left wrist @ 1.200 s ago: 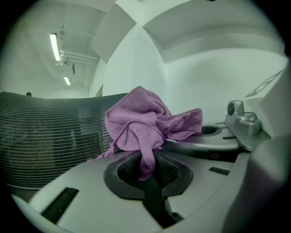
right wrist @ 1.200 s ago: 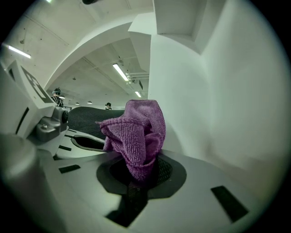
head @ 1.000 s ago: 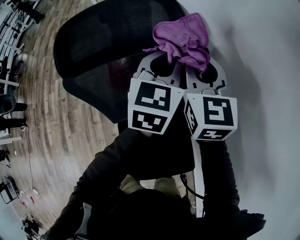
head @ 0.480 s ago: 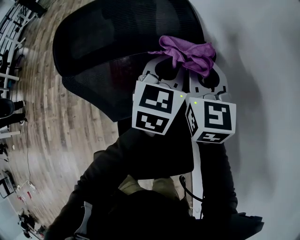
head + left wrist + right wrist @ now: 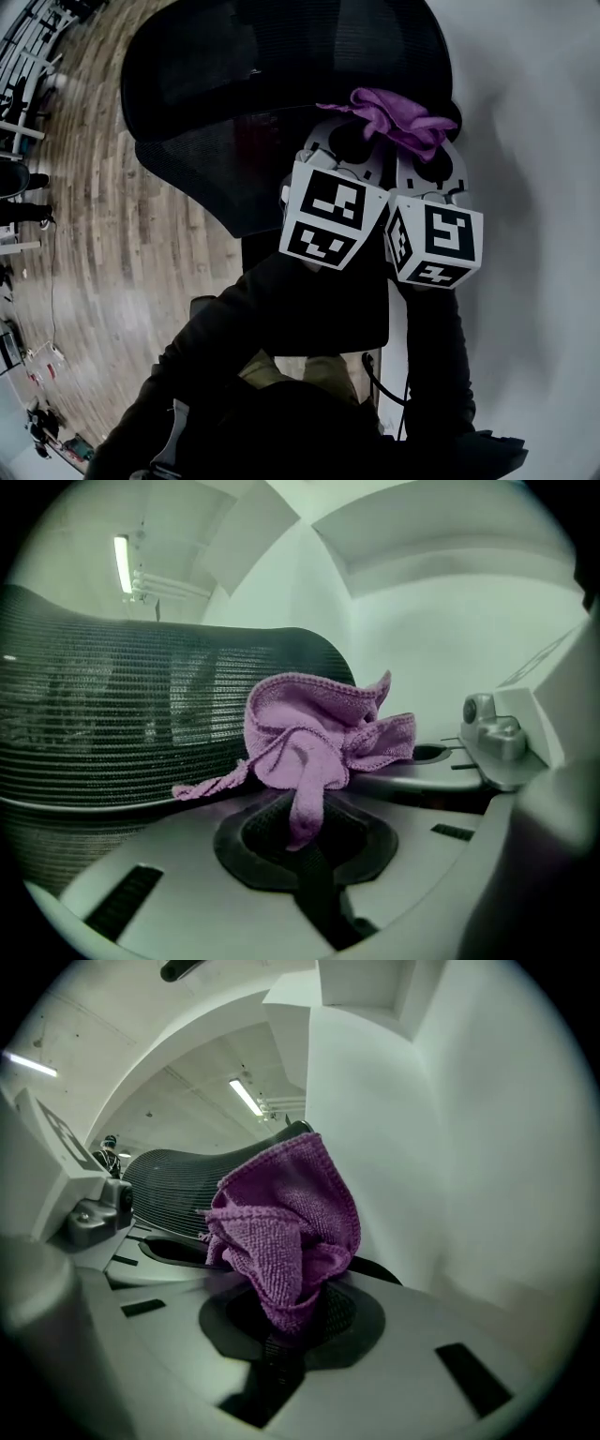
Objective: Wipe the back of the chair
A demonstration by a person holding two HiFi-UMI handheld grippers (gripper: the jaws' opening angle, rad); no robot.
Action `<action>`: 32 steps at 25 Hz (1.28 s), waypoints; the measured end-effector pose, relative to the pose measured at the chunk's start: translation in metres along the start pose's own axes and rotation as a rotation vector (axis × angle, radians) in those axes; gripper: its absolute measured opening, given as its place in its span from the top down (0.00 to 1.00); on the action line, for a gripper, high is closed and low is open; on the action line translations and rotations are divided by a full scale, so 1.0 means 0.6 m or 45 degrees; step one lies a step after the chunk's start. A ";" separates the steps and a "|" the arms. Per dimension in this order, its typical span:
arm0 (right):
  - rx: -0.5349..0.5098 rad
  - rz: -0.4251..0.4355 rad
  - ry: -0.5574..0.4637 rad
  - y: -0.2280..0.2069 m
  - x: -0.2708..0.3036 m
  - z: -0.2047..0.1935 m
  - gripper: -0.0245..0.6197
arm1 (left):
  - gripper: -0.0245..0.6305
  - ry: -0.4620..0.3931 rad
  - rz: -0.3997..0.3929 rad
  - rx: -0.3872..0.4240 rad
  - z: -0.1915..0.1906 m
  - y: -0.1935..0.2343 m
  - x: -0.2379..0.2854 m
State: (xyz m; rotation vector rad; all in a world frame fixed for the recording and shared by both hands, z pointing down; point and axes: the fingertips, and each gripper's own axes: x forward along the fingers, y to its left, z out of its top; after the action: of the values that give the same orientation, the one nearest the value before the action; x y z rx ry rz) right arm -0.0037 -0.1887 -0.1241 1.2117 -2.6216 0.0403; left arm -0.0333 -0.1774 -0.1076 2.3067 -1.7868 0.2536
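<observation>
**Both grippers pinching one cloth at the top edge of the chair back**

Head view: left gripper [image 5: 359, 131] and right gripper [image 5: 424, 145] sit side by side, their black-and-white marker cubes [image 5: 333, 220] nearly touching. The crumpled purple microfibre cloth [image 5: 398, 120] lies bunched across both sets of tips. It sits at the right end of the upper rim of the black mesh chair back [image 5: 234, 84]. Only this view shows the wood-plank floor [image 5: 112, 234] to the left and the person's dark sleeves [image 5: 234, 328] below.

Left gripper view: the jaws are closed together, with a hanging fold of the cloth [image 5: 309, 738] clamped between the dark pads of the left gripper [image 5: 305, 832]. A loose corner trails left over the mesh [image 5: 112, 714]. Whether the cloth is pressing on the mesh cannot be told. A ceiling strip light [image 5: 122, 562] shows only here.

Right gripper view: the jaws of the right gripper [image 5: 291, 1321] are likewise closed on a lower fold of the cloth [image 5: 286, 1222]. The chair back [image 5: 178, 1176] lies behind and to the left, and a plain white wall [image 5: 450, 1147] stands near on the right.
</observation>
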 end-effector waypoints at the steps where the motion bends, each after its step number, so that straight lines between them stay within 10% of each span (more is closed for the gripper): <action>1: -0.002 0.002 0.005 -0.003 0.004 0.003 0.89 | 0.88 -0.001 0.000 -0.004 0.003 0.003 0.004; 32: -0.017 0.205 0.023 0.170 0.080 0.072 0.89 | 0.88 -0.021 0.222 -0.061 0.036 0.171 -0.115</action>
State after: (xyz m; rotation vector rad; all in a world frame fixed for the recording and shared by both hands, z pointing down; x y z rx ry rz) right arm -0.1194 -0.1633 -0.1461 0.9886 -2.6934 0.0633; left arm -0.1497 -0.1438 -0.1401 2.1296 -1.9822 0.2172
